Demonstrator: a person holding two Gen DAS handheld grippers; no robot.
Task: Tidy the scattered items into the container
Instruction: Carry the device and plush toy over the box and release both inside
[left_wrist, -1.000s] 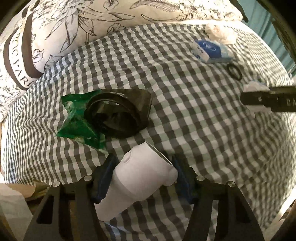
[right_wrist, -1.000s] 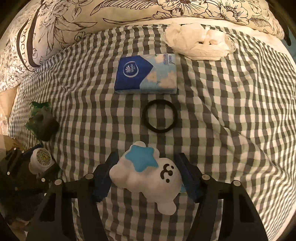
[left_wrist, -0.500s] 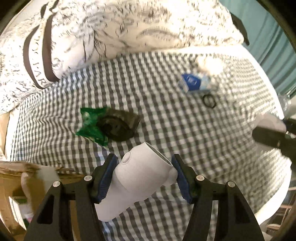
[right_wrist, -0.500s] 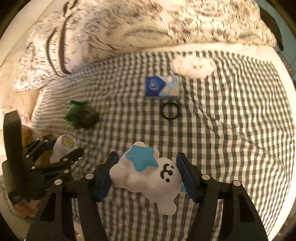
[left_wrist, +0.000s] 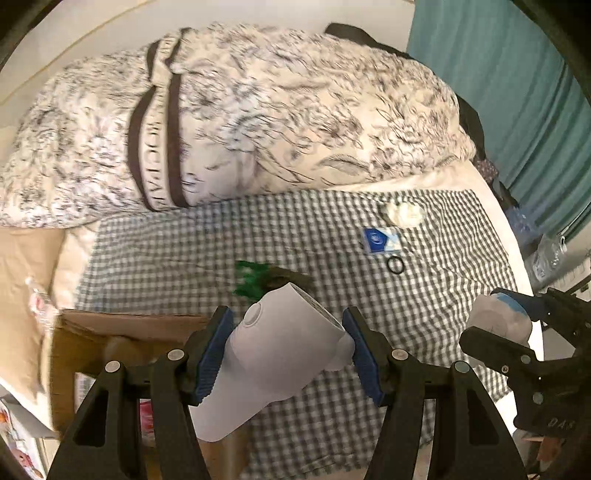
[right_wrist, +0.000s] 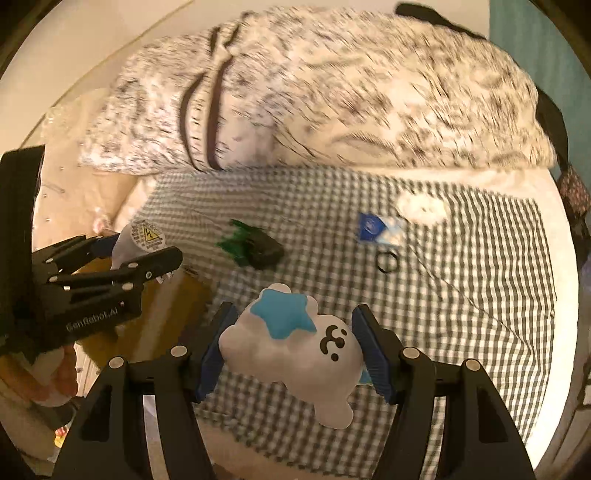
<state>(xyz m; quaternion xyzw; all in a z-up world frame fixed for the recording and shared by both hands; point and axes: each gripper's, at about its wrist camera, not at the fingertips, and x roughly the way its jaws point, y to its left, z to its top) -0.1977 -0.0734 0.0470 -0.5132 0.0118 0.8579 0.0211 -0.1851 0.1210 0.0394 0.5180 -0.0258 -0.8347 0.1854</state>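
Observation:
My left gripper (left_wrist: 288, 354) is shut on a white plastic device (left_wrist: 273, 362) with a round sticker on its end (right_wrist: 147, 233), held high over the bed's left edge. A brown cardboard box (left_wrist: 110, 332) stands open below it to the left. My right gripper (right_wrist: 293, 350) is shut on a white plush toy with a blue star (right_wrist: 295, 347), also held above the bed; it shows at the right of the left wrist view (left_wrist: 498, 321). On the checked cloth (left_wrist: 369, 314) lie a green and black bag (right_wrist: 255, 245), a blue tissue pack (left_wrist: 380, 240), a black ring (left_wrist: 395, 265) and a crumpled white tissue (left_wrist: 402, 214).
A big floral pillow (left_wrist: 240, 118) fills the back of the bed. A teal curtain (left_wrist: 517, 92) hangs at the right. Clutter lies on the floor beside the box (left_wrist: 22, 424).
Both grippers have risen and pulled back from the bed with their objects, so the items on the cloth look smaller. The cardboard box has come into view at lower left.

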